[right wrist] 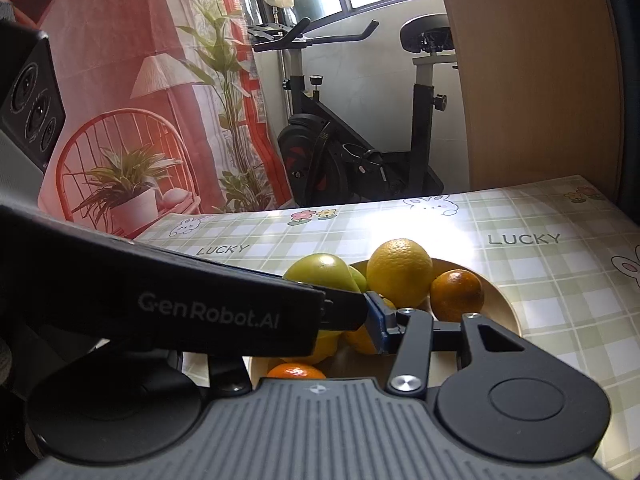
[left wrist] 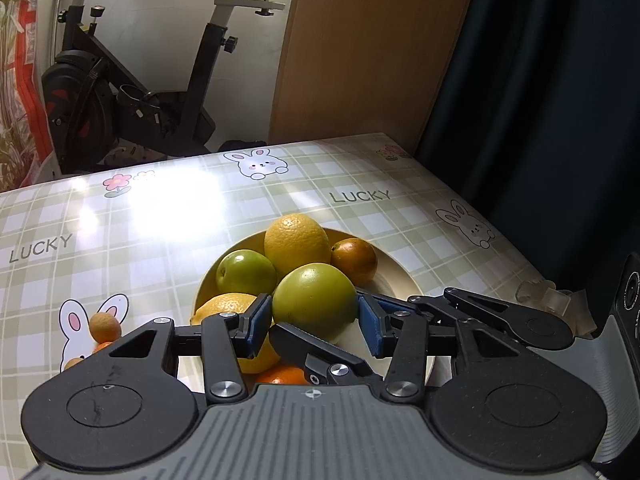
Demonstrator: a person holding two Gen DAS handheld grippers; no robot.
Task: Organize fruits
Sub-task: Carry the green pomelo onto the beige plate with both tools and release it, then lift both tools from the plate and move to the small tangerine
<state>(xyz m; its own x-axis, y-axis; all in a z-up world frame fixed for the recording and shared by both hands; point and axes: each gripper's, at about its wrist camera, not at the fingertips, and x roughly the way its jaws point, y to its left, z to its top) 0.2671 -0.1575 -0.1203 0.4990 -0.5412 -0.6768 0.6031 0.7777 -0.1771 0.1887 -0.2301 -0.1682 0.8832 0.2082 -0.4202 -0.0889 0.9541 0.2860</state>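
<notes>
A cream bowl (left wrist: 400, 276) on the checked tablecloth holds a big yellow citrus (left wrist: 296, 240), a small green fruit (left wrist: 245, 272), a brownish orange (left wrist: 355, 260), a lemon (left wrist: 224, 308) and a mandarin (left wrist: 286, 376). My left gripper (left wrist: 315, 322) is shut on a large green fruit (left wrist: 316, 300), with a blue pad pressed to each side, just above the pile. In the right wrist view the same green fruit (right wrist: 320, 272) shows at the left gripper's tip. My right gripper (right wrist: 332, 320) stands open over the bowl (right wrist: 504, 308). Its left finger is hidden behind the left gripper's body.
Two or three small orange kumquats (left wrist: 105, 326) lie on the cloth left of the bowl. A clear plastic piece (left wrist: 548, 300) sits near the table's right edge. Beyond the far edge stand an exercise bike (left wrist: 132, 104) and a wooden panel (left wrist: 360, 60). A dark curtain hangs at the right.
</notes>
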